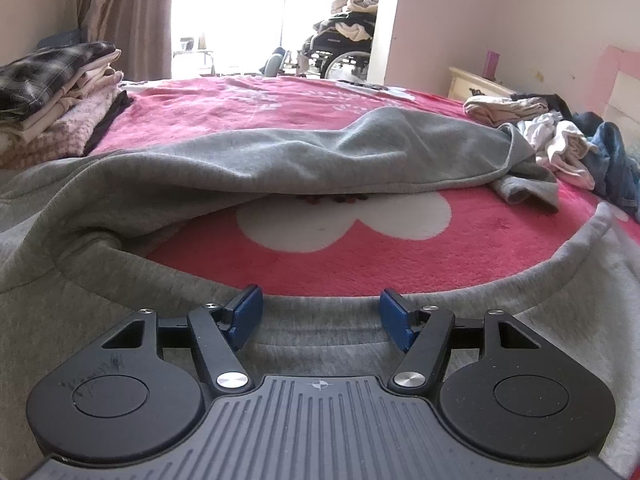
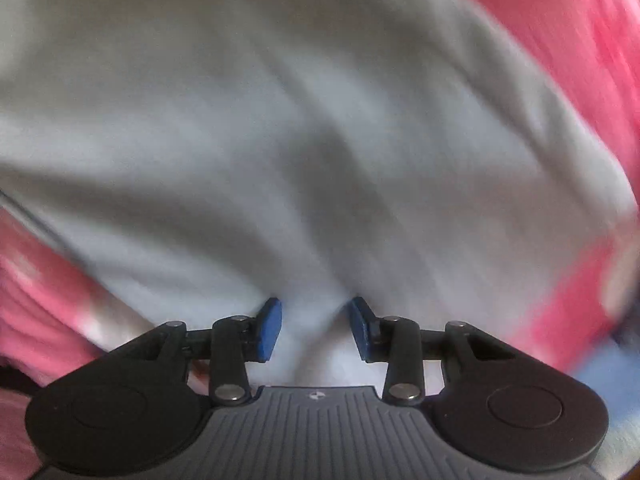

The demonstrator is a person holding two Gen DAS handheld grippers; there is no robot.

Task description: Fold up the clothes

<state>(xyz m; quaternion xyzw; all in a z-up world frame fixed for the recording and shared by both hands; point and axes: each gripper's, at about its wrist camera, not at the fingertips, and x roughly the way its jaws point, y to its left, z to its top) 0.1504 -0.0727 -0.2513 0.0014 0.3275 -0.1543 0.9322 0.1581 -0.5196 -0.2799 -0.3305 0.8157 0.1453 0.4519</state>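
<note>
Grey sweatshirt fleece [image 1: 280,168] fills the foreground of both wrist views, spread across a pink plush blanket with a white flower print [image 1: 400,256]. In the left wrist view, the left gripper [image 1: 320,312] sits low at the bottom centre, its blue-padded jaws released and standing wide apart over the garment's ribbed hem, with no cloth pinched between them. Beyond the hem, at mid-frame, the rest of the grey garment lies in a loose, rumpled fold. In the blurred right wrist view, the right gripper [image 2: 314,328] points down at the same grey fleece [image 2: 280,120]; its blue pads stand partly apart with a raised ridge of cloth between them, and whether they press on it cannot be told. Farther back in the left view, a stack of folded clothes topped by plaid fabric [image 1: 56,96] stands at the left edge, a heap of unfolded laundry [image 1: 568,140] at the right, and a laden wheelchair [image 1: 340,48] by the bright window at the top.
</note>
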